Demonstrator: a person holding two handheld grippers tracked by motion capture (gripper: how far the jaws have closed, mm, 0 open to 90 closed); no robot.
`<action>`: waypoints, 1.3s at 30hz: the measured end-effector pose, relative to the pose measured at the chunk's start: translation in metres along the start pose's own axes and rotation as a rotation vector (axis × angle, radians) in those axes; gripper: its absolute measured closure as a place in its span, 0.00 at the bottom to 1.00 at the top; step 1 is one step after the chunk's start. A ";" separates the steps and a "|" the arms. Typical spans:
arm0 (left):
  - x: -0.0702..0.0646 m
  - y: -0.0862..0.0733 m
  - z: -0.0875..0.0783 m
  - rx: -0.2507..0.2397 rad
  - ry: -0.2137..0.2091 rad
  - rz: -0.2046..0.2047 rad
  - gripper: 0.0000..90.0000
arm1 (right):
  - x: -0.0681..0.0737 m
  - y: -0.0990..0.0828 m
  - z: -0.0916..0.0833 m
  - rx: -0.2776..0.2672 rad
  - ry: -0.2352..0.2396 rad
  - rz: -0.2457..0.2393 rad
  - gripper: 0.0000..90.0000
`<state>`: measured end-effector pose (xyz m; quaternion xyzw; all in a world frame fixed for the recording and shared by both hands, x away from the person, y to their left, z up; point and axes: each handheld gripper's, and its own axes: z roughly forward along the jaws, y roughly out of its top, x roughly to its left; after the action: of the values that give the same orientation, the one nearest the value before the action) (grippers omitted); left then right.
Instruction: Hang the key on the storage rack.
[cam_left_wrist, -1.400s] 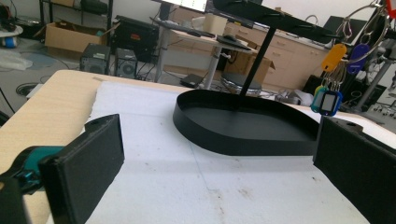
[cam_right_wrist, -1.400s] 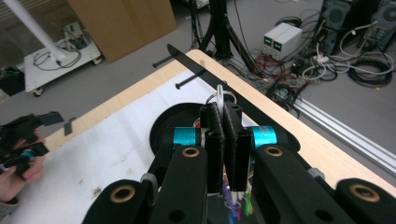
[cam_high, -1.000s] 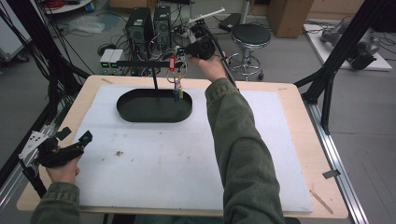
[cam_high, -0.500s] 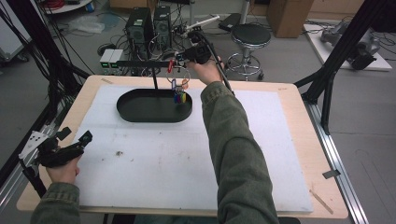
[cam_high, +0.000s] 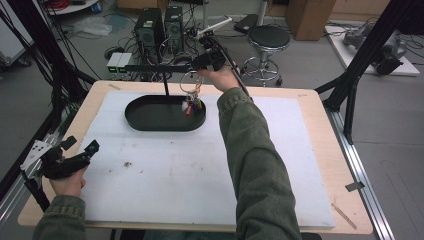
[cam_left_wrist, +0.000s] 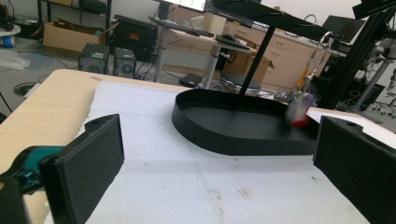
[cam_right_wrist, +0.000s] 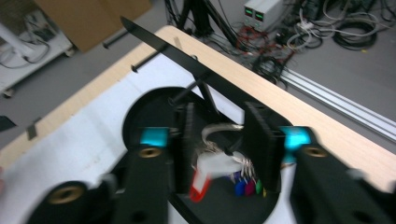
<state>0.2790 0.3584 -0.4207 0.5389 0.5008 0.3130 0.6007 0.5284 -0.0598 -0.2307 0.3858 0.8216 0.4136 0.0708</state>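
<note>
Both sleeves (cam_high: 255, 165) are olive-green cloth, loose and creased, ending in a ribbed cuff at each wrist. The left tongs (cam_high: 67, 159) are matte black with a pale grey three-cornered plate on top. The right tongs (cam_right_wrist: 215, 149) have flat black rectangular pads, teal blocks behind them and brass-coloured round fittings lower on the black body; a dark cable trails off.

A key bunch (cam_high: 191, 100) with red, blue and pink tags is seen hanging on a looped cord over the black oval tray (cam_high: 150, 117).
</note>
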 end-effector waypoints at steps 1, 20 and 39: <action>0.000 0.000 0.000 0.001 -0.001 0.001 0.03 | 0.000 -0.001 0.001 0.015 0.001 -0.004 0.35; 0.001 0.000 0.001 0.007 -0.016 -0.040 0.03 | -0.014 -0.031 -0.026 0.061 -0.101 -0.031 0.00; 0.001 0.000 0.000 0.007 -0.002 -0.027 0.03 | -0.015 -0.051 -0.072 0.015 -0.200 -0.077 0.00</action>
<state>0.2794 0.3592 -0.4211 0.5345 0.5087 0.3025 0.6033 0.4780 -0.1335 -0.2243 0.3937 0.8278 0.3638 0.1654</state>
